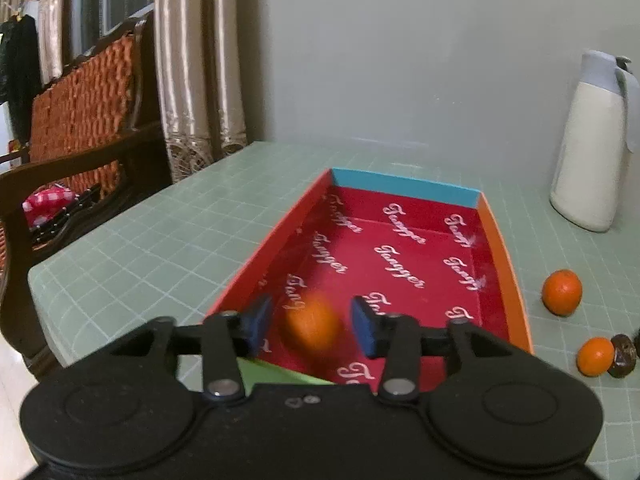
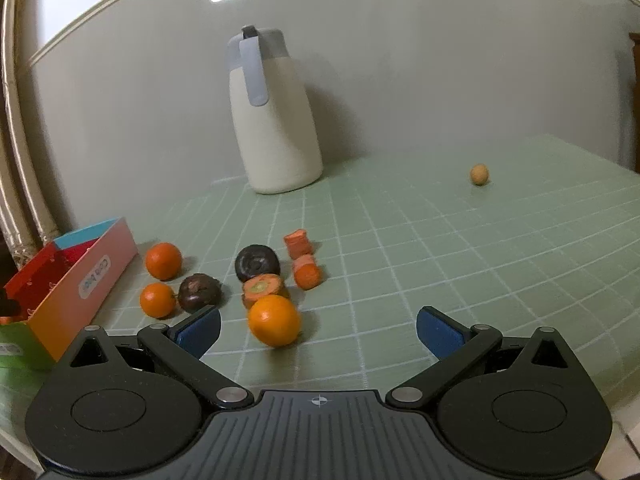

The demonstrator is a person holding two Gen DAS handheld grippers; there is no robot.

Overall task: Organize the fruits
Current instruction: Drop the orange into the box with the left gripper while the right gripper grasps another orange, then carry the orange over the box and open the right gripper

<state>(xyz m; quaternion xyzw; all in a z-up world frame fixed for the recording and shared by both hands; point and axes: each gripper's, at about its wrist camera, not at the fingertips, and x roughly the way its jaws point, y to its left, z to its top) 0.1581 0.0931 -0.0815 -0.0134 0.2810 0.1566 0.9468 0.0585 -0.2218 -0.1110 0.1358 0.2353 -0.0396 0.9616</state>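
In the left wrist view my left gripper [image 1: 310,322] hovers over the near end of a red-lined box [image 1: 404,186]. Its jaws stand apart with a blurred orange [image 1: 312,326] between them, and there is a gap on both sides of the fruit. Two more oranges [image 1: 561,292] [image 1: 595,357] lie on the mat to the right of the box. In the right wrist view my right gripper [image 2: 320,332] is wide open and low over the mat. An orange [image 2: 274,326] lies just ahead of its left finger, untouched. Two other oranges [image 2: 163,261] [image 2: 157,300] sit beside the box [image 2: 92,276].
Two dark round fruits [image 2: 257,263] [image 2: 199,293] and three carrot pieces [image 2: 298,243] [image 2: 307,272] [image 2: 264,290] lie among the oranges. A cream jug [image 2: 276,120] stands by the wall. A small brown ball [image 2: 479,174] sits far right. A wooden chair [image 1: 80,120] stands off the table's left edge.
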